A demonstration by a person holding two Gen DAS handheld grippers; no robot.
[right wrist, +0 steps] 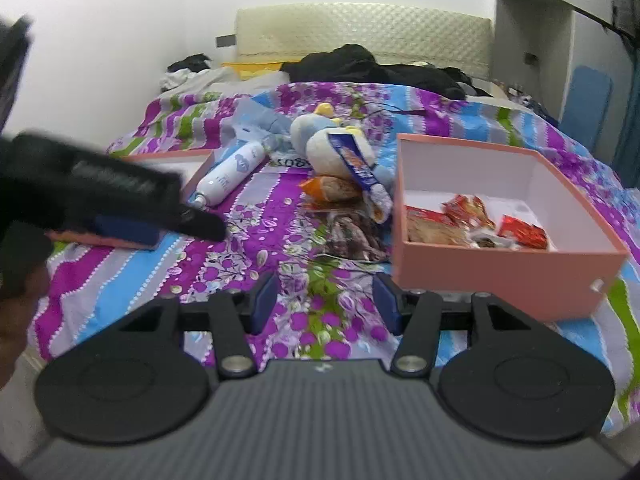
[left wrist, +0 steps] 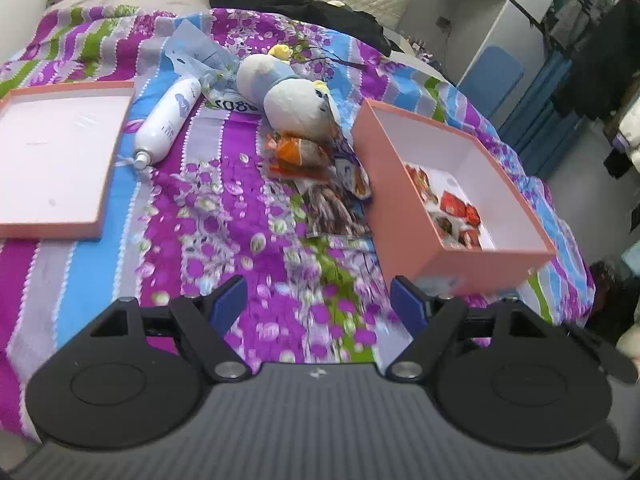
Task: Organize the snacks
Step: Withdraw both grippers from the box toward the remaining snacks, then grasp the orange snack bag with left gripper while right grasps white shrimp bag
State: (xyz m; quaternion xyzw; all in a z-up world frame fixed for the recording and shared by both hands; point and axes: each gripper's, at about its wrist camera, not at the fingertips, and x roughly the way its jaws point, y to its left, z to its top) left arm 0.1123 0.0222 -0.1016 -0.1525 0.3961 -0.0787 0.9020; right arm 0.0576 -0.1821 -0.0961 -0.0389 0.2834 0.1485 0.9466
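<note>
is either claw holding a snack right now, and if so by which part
Nothing is held. The left claw and the right claw both stand open over the bedspread, with only fabric between their pads.

On the floral striped bedspread (left wrist: 224, 216), the shallow pink cardboard lid (left wrist: 60, 160) lies at the frame's left. The white cylindrical spray bottle (left wrist: 168, 120) lies just right of it. Two round plush toys (left wrist: 296, 108) sit at centre, crinkled snack packets (left wrist: 304, 156) before them. The deep pink cardboard box (left wrist: 416, 236) stands right, holding small red wrapped snacks (left wrist: 456, 208).
</note>
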